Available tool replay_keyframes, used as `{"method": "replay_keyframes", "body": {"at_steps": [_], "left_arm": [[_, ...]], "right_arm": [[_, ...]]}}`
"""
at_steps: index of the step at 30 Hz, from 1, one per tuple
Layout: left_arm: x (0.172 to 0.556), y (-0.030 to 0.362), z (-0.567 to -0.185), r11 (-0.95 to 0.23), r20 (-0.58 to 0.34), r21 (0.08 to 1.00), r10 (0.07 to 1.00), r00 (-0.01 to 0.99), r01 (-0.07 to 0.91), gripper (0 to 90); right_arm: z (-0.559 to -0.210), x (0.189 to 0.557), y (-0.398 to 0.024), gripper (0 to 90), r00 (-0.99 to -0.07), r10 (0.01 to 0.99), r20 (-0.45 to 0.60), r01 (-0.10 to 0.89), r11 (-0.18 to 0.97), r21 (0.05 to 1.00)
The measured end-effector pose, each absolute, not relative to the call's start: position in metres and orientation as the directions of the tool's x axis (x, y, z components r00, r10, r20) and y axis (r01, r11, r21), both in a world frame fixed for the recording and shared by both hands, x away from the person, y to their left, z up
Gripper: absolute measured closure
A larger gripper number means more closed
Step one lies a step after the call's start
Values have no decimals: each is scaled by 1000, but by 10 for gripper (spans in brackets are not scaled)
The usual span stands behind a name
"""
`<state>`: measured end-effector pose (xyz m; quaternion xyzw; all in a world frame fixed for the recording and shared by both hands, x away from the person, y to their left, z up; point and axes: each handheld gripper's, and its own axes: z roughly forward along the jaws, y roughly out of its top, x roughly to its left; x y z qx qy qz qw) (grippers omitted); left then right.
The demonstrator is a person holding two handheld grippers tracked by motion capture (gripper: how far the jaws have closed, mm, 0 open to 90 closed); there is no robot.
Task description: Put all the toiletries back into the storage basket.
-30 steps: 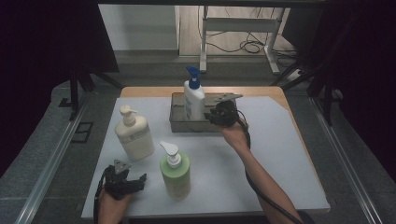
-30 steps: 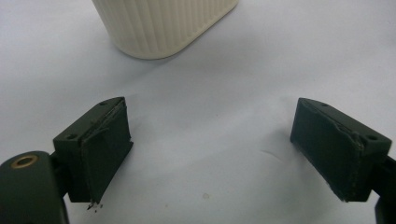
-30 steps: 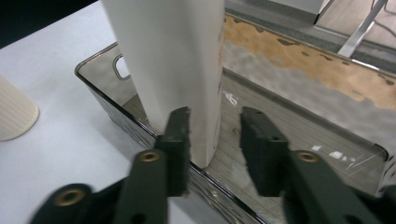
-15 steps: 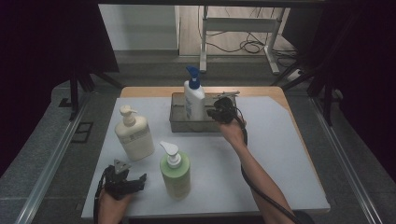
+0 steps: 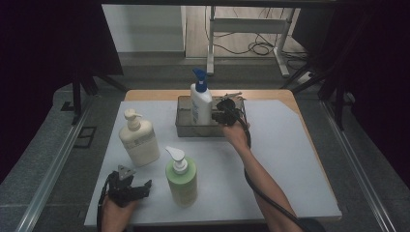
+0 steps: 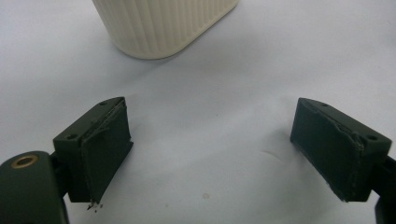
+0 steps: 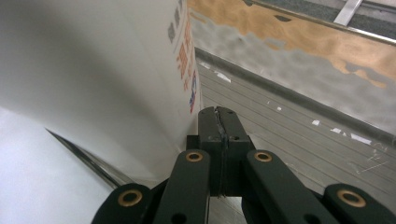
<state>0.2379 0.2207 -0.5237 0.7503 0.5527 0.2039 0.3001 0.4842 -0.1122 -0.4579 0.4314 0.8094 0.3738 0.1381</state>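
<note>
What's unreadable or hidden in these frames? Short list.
- White bottle label print: right gripper view, blurred and too close to read.
- Whether the shut right gripper touches that bottle: right gripper view, the contact is unclear.
- Cream bottle top: left gripper view, cut off by the upper edge.
- Tray floor: high view, too dark and small.

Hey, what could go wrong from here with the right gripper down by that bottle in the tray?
1. The right gripper is shut with nothing between its jaws, right beside the white bottle; a sideways push might tip that tall bottle inside the metal tray.
2. It sits low in the tray, so lifting out carelessly could catch the rim and drag the tray.
</note>
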Motion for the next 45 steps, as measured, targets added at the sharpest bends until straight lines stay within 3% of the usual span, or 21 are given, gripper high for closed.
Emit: {"method": "replay_keyframes", "body": {"at_steps": [45], "left_arm": [[238, 221, -524, -208, -27, 676, 952, 306, 707, 118]], "right_arm": [[-464, 489, -93, 885, -611, 779, 141, 617, 357, 701]]}}
